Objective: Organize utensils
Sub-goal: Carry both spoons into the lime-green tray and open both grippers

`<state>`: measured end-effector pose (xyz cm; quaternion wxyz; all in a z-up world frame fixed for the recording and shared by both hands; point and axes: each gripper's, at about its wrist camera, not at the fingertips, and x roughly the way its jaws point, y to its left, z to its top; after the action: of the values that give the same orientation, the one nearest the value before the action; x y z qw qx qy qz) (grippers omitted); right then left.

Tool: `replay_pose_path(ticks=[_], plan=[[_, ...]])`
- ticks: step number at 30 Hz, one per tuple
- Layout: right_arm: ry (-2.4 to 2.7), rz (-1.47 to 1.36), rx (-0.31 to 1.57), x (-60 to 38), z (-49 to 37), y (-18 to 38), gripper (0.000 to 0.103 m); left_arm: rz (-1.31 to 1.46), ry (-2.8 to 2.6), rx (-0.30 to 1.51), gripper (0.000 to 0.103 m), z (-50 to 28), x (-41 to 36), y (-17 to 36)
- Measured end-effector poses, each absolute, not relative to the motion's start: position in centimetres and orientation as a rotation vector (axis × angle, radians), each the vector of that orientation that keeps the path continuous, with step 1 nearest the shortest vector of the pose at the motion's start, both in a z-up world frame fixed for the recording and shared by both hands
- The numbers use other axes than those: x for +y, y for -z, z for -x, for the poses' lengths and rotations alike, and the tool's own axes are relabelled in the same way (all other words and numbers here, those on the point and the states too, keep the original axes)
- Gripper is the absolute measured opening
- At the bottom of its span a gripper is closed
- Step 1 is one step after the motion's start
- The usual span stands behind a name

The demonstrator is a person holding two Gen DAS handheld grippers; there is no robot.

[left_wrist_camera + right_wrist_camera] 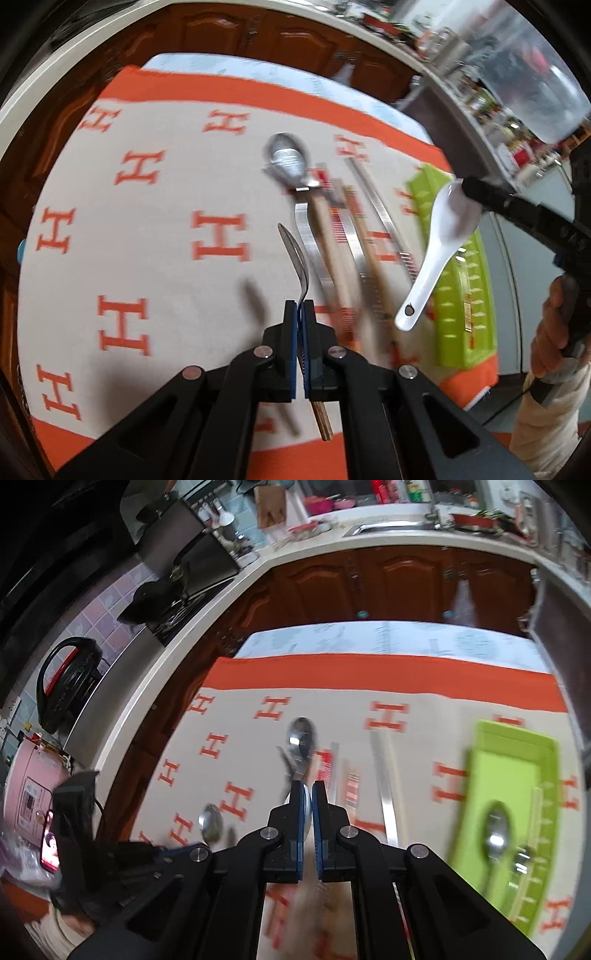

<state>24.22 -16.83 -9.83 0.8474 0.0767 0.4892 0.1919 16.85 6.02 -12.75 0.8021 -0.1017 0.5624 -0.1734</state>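
Note:
My left gripper (300, 306) is shut on the handle of a small metal spoon (295, 254) and holds it above the cloth. My right gripper (308, 788) is shut on a white ceramic spoon (439, 243), held above the green utensil tray (465, 295); in the right wrist view only a white sliver shows between the pads. On the cloth lie a large metal ladle-spoon (290, 157), chopsticks (332, 251) and metal tongs (380, 210). The tray (513, 760) holds a metal spoon (496, 834) and another utensil (521, 864).
The table carries an orange and beige cloth with H marks (147, 221). Wooden cabinets (369, 579) and a white counter stand behind it. A black cooker (66, 686) and a pink appliance (29, 794) stand at the left.

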Motion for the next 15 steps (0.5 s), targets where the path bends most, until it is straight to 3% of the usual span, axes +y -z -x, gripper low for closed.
replay_pose_path(ticks=[6, 15], plan=[[-0.236, -0.085, 1.041, -25.7, -20.9, 8.9, 0.004, 0.169, 0.544, 1.19, 0.0, -15.7, -0.9, 9.9], [-0.08, 0.099, 1.185, -34.2, -18.1, 12.9, 0.004, 0.073, 0.665, 1.181, 0.0, -17.1, -11.5, 8.2]])
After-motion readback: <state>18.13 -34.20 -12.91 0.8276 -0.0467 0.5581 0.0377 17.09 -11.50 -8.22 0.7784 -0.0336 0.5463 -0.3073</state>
